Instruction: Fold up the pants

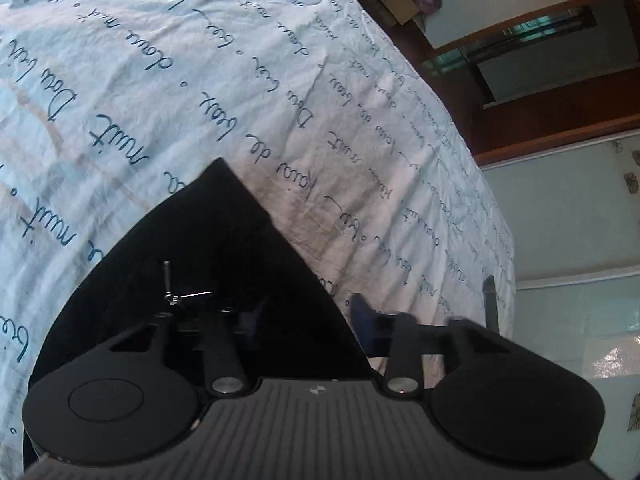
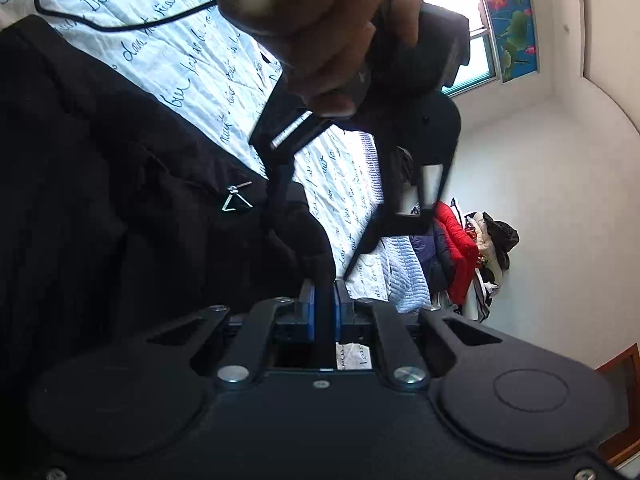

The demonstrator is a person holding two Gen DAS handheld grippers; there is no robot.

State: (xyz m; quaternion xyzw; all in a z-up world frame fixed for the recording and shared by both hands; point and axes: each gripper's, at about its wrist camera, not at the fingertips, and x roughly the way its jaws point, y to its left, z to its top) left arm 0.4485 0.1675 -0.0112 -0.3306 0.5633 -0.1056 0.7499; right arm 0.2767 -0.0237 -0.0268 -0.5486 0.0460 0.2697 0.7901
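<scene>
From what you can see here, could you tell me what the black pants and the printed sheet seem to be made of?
Black pants: probably a matte woven fabric, soft creases, small shiny metal clasp.
Printed sheet: looks like thin cotton, finely wrinkled, matte, with script lettering.

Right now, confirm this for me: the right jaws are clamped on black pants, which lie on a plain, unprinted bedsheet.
Not quite. The bedsheet is not plain: it is pale with dark cursive writing printed all across it, clear in the left wrist view. The rest holds: the right gripper has its jaws clamped on the black pants.
</scene>
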